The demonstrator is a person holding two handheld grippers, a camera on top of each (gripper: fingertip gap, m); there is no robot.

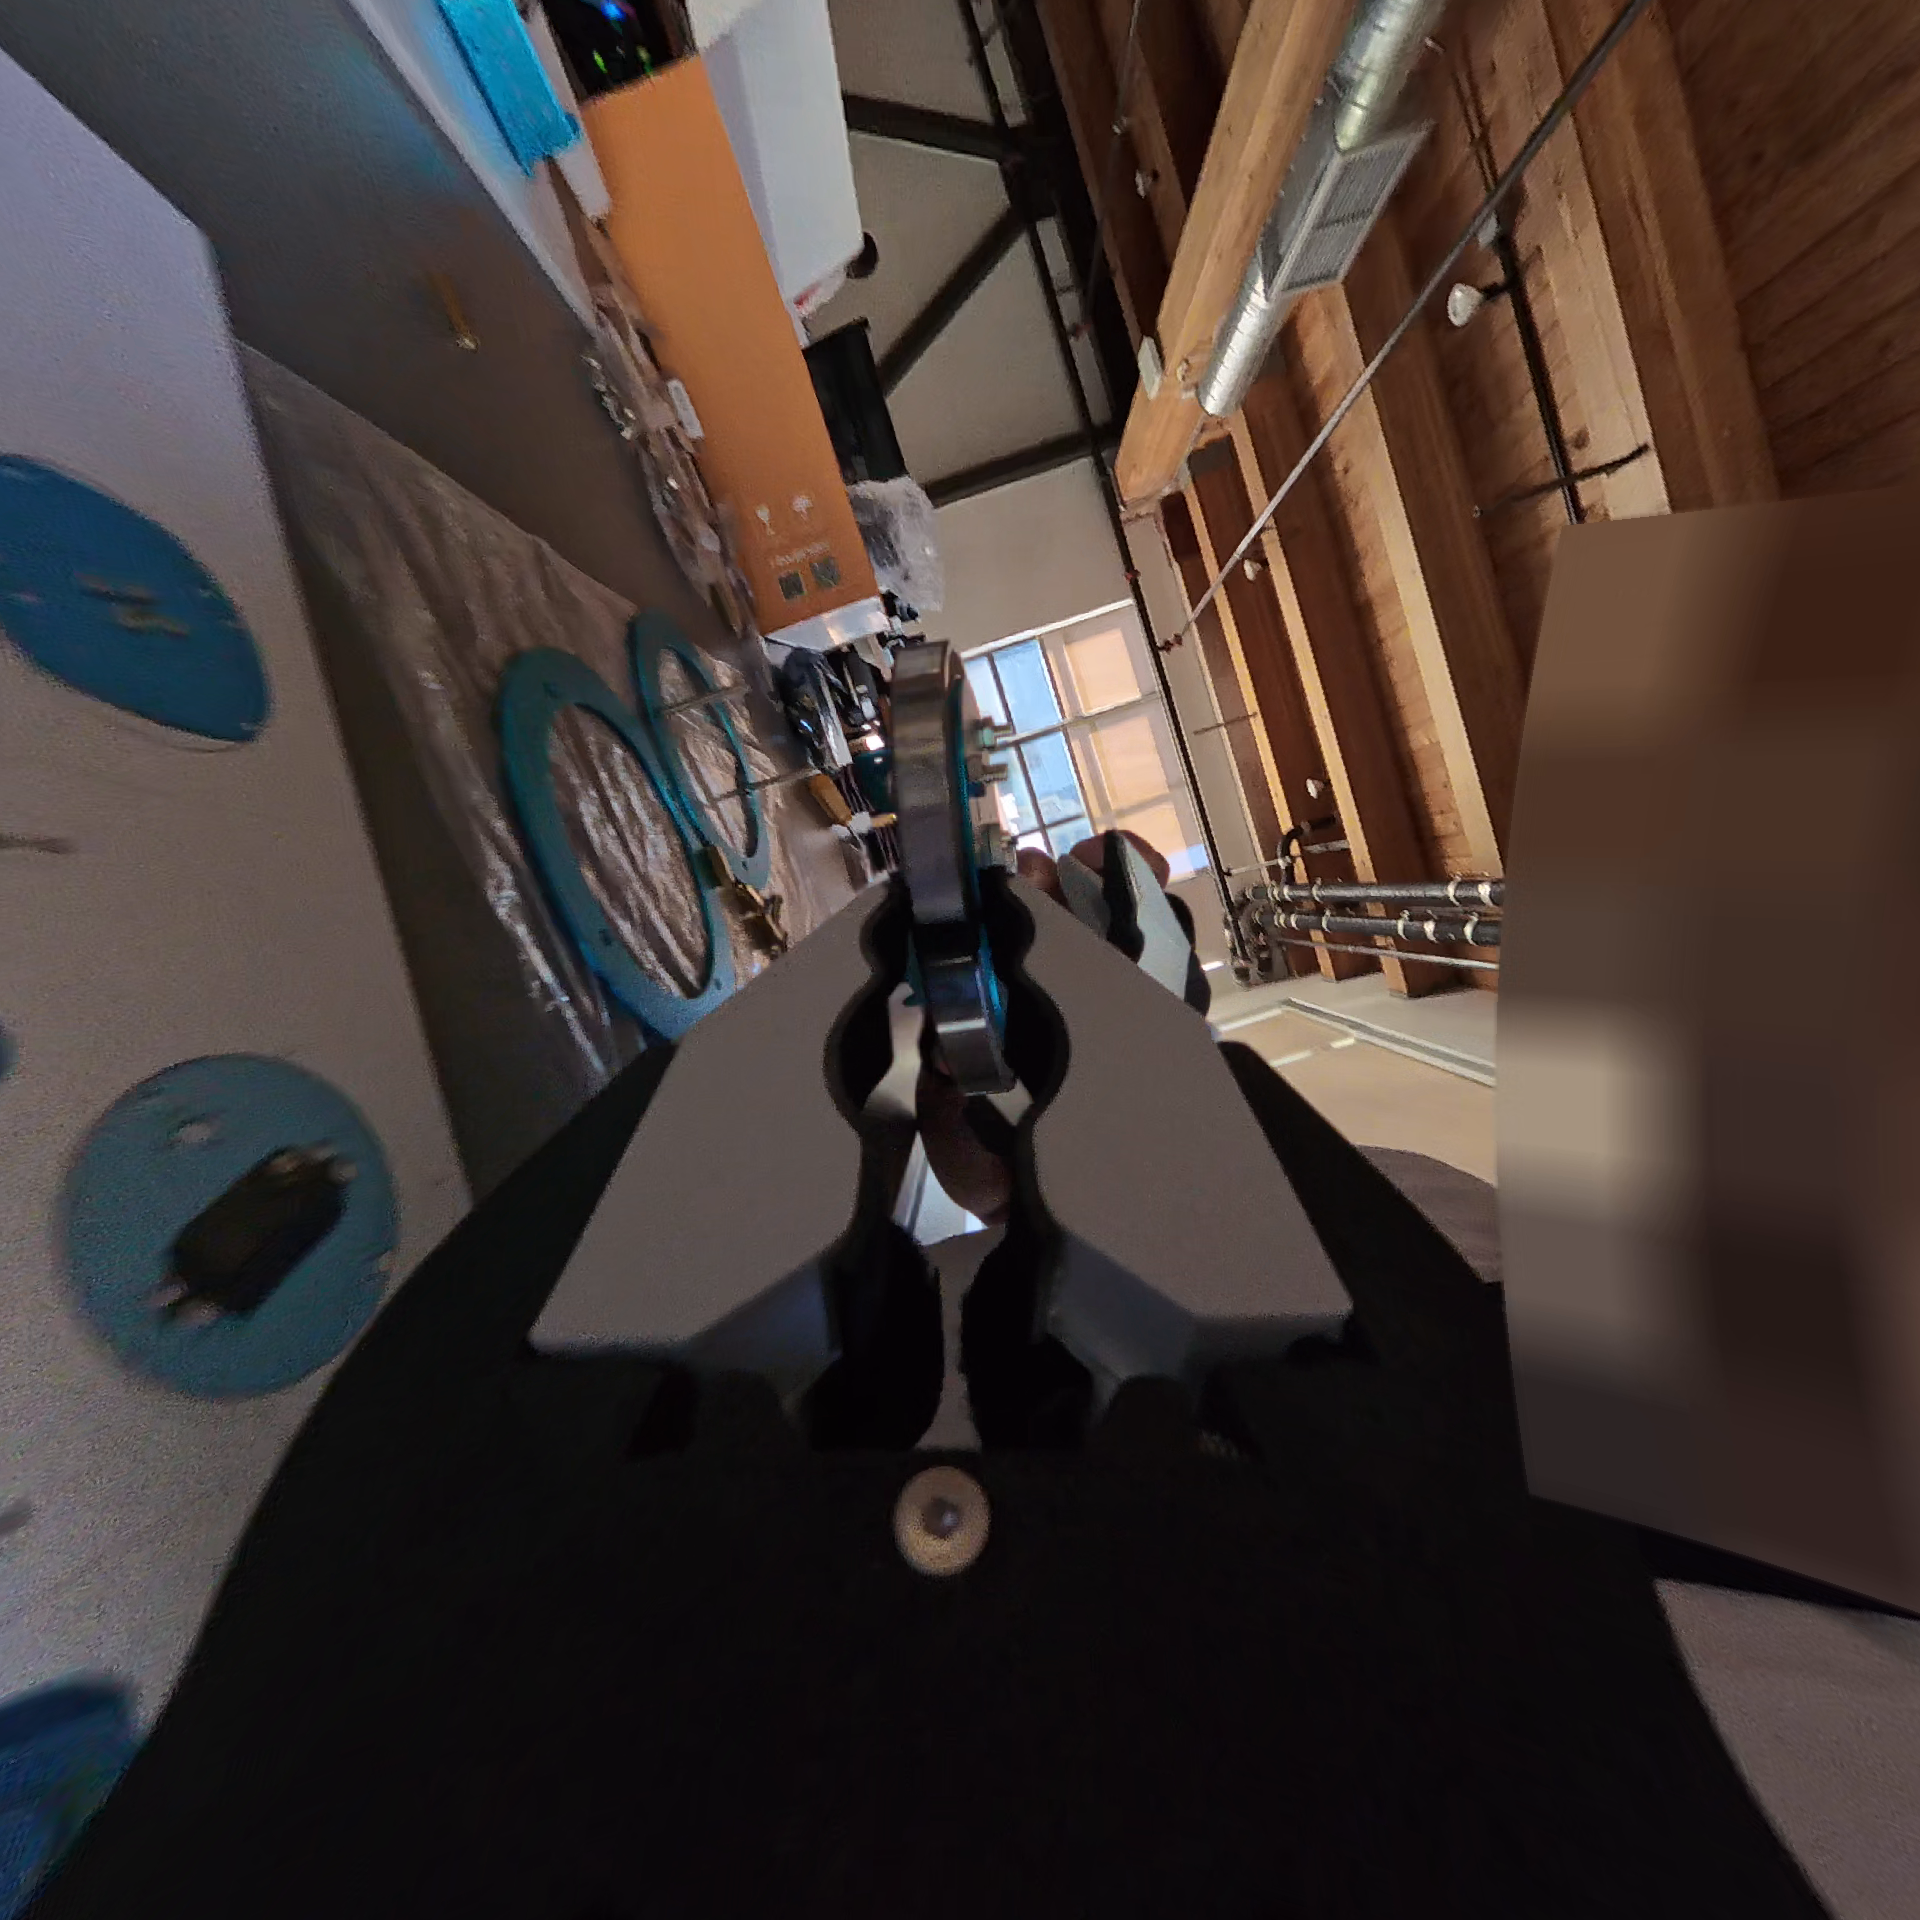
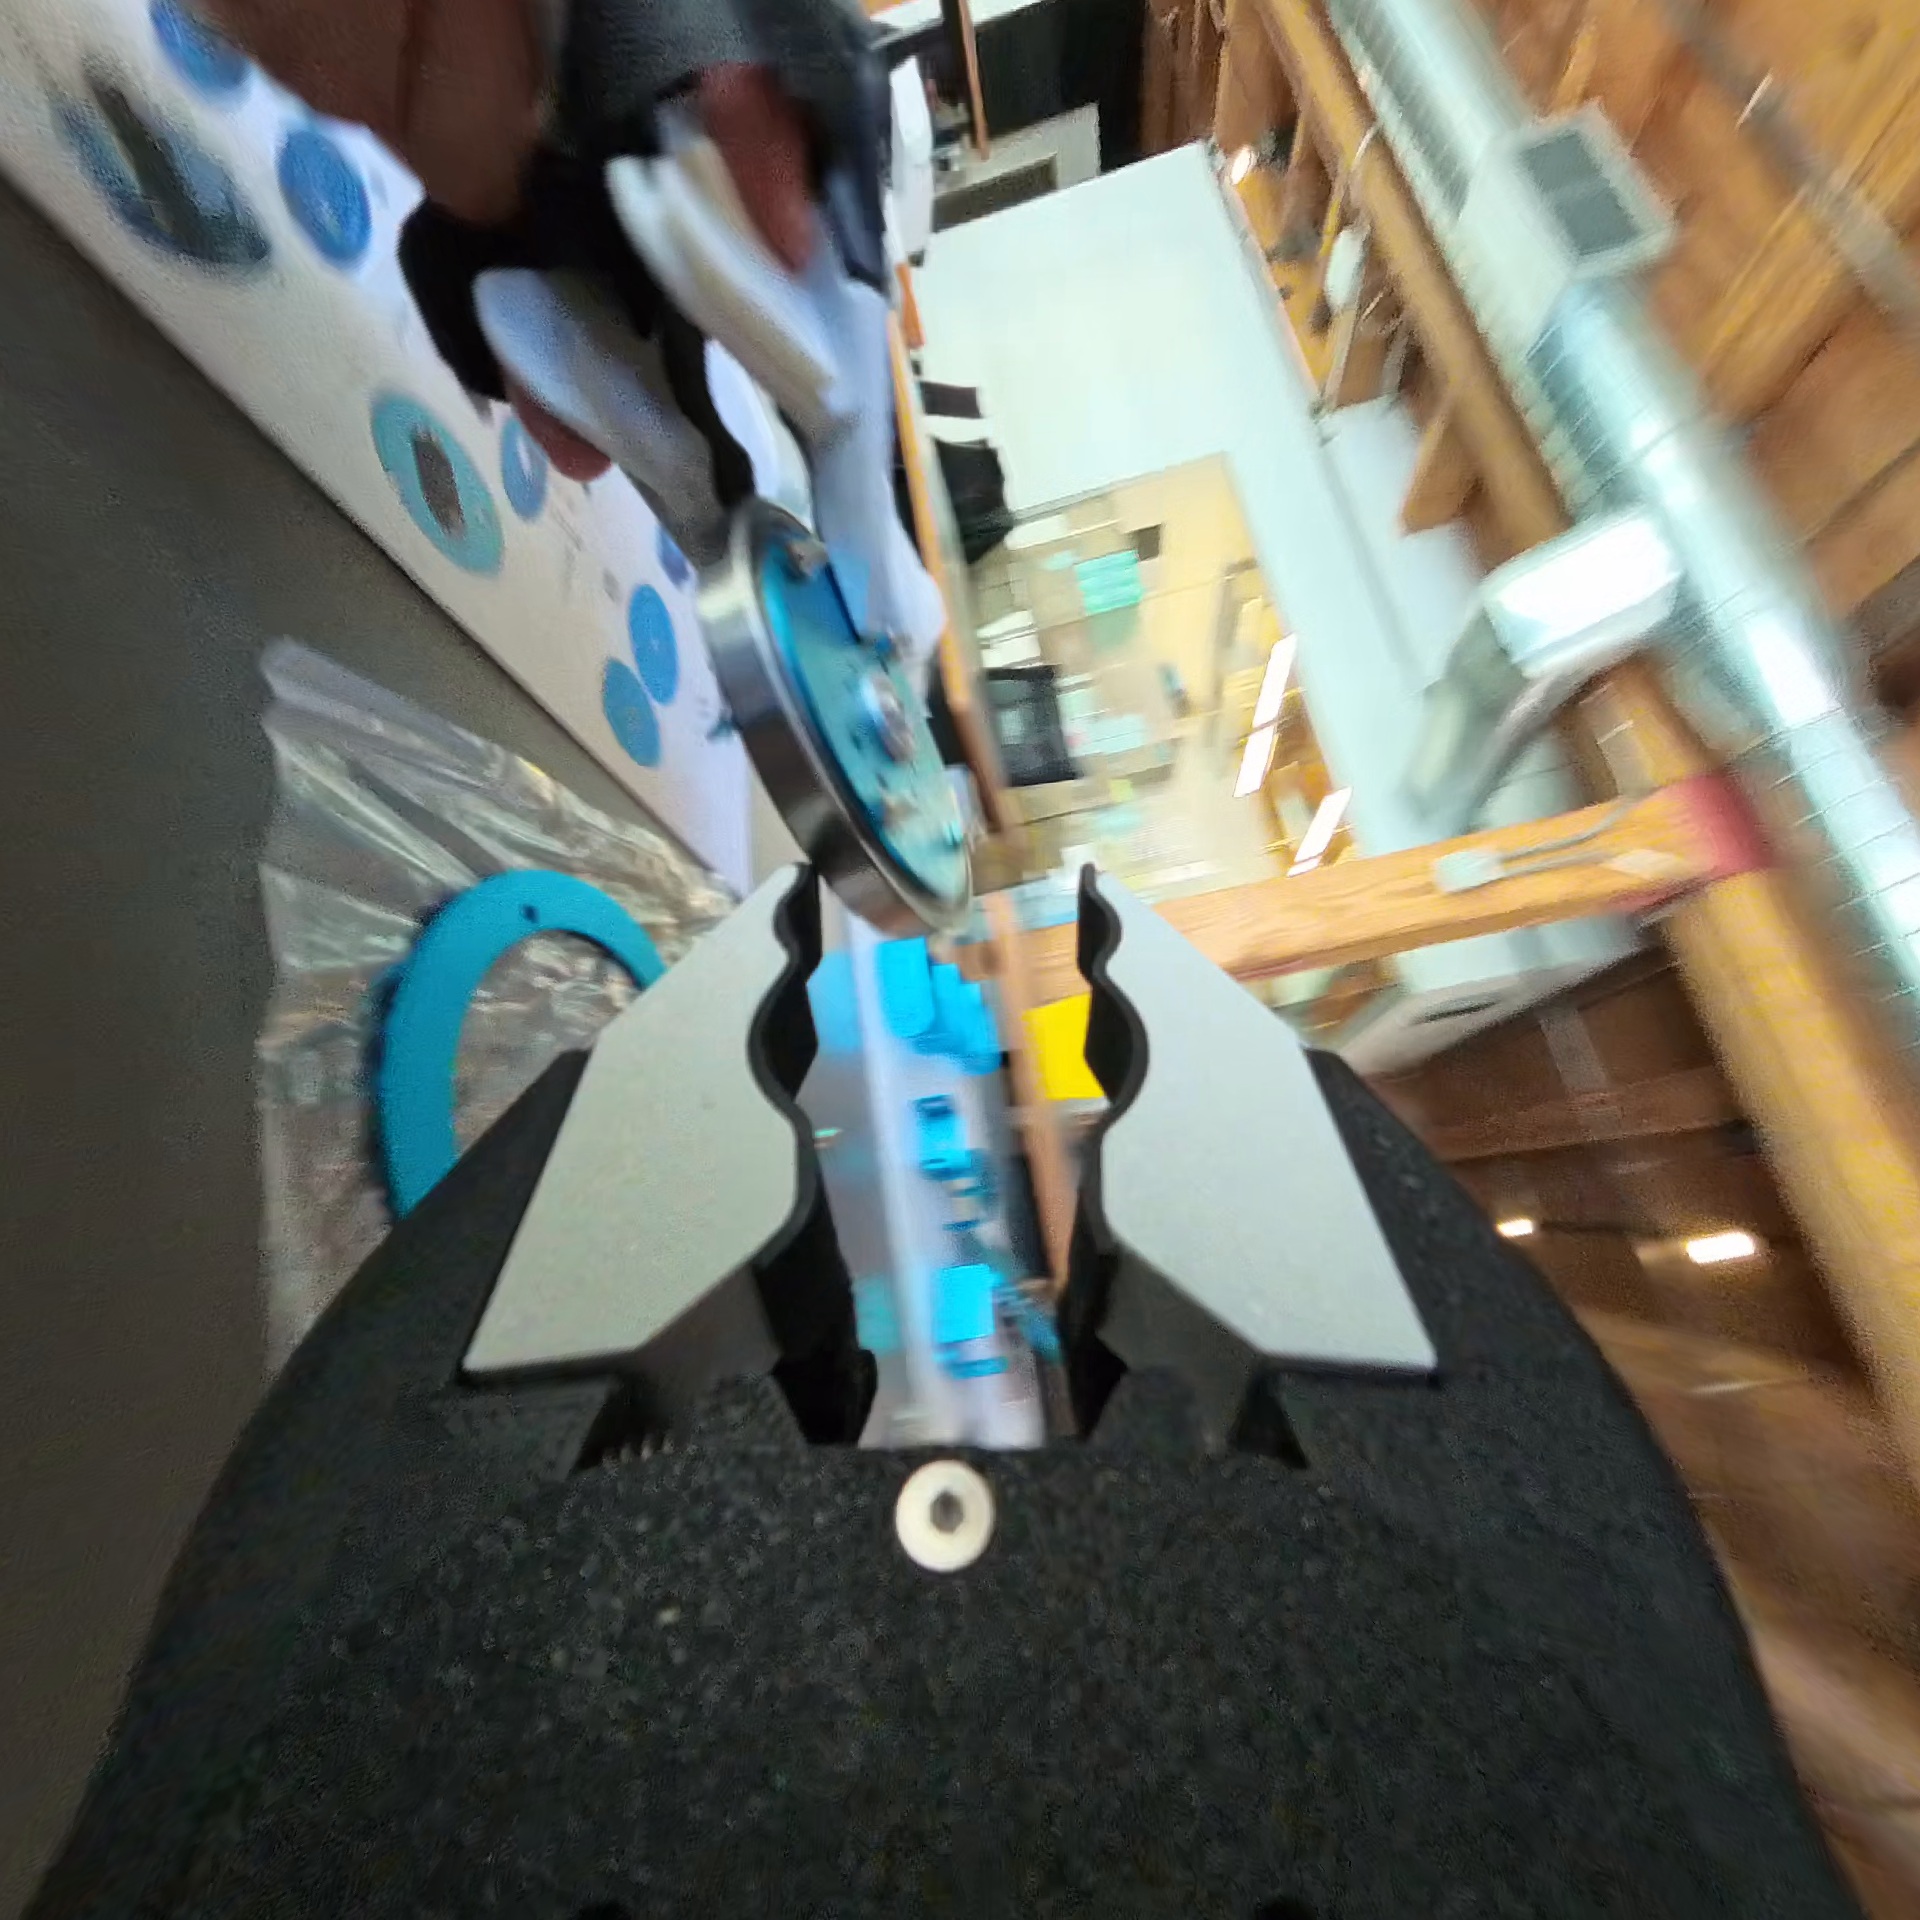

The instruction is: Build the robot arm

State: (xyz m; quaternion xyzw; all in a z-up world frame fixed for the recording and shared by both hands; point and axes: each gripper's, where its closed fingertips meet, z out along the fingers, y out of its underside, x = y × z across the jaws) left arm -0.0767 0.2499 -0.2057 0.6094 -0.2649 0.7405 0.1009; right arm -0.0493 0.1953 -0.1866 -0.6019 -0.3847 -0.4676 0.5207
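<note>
My left gripper (image 1: 940, 899) is shut on a round metal disc with a blue face (image 1: 928, 779), seen edge-on and held up in the air. The disc also shows in the right wrist view (image 2: 831, 707), with the left gripper's pale fingers (image 2: 748, 343) and a hand clamped on its upper edge. My right gripper (image 2: 945, 894) is open and empty. Its tips sit just under the disc's lower rim, close to it; I cannot tell if they touch. The right wrist view is blurred. A hand with a grey and black part (image 1: 1127, 909) shows just behind the disc.
Two blue rings (image 1: 613, 831) lie on a clear plastic bag (image 1: 457, 665) on the grey table (image 1: 343, 208). A white sheet (image 1: 114, 935) carries several blue discs. An orange box (image 1: 727, 364) stands farther back. One blue ring (image 2: 488, 997) is left of my right gripper. Some 7 cm of space lies between my two pairs of fingers.
</note>
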